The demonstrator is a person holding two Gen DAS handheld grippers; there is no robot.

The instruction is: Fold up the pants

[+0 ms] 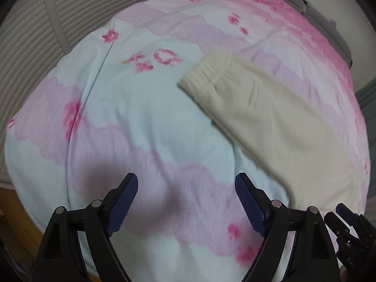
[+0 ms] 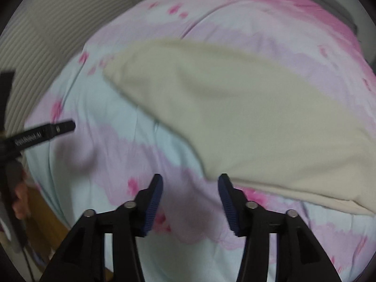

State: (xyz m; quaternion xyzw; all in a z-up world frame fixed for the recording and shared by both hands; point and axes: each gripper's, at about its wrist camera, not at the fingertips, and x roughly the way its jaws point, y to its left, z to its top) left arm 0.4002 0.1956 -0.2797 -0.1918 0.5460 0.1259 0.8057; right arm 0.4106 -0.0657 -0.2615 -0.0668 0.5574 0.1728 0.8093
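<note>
Cream pants [image 1: 270, 117] lie flat on a pink and pale blue floral bedspread [image 1: 131, 108], their ribbed waistband [image 1: 202, 72] toward the middle of the bed. My left gripper [image 1: 185, 183] is open and empty, hovering over bare bedspread to the left of the pants. In the right wrist view the pants [image 2: 246, 117] fill the upper right. My right gripper [image 2: 190, 183] is open and empty, just in front of the pants' near edge, its right finger close to the cloth. The right gripper [image 1: 350, 230] also shows at the lower right of the left wrist view.
Slatted white closet doors [image 1: 47, 18] stand behind the bed on the left. A grey headboard edge [image 1: 329, 18] runs at the far right. A wooden floor [image 1: 14, 211] shows past the bed's near left edge. The left gripper's side [image 2: 40, 136] crosses the right wrist view's left edge.
</note>
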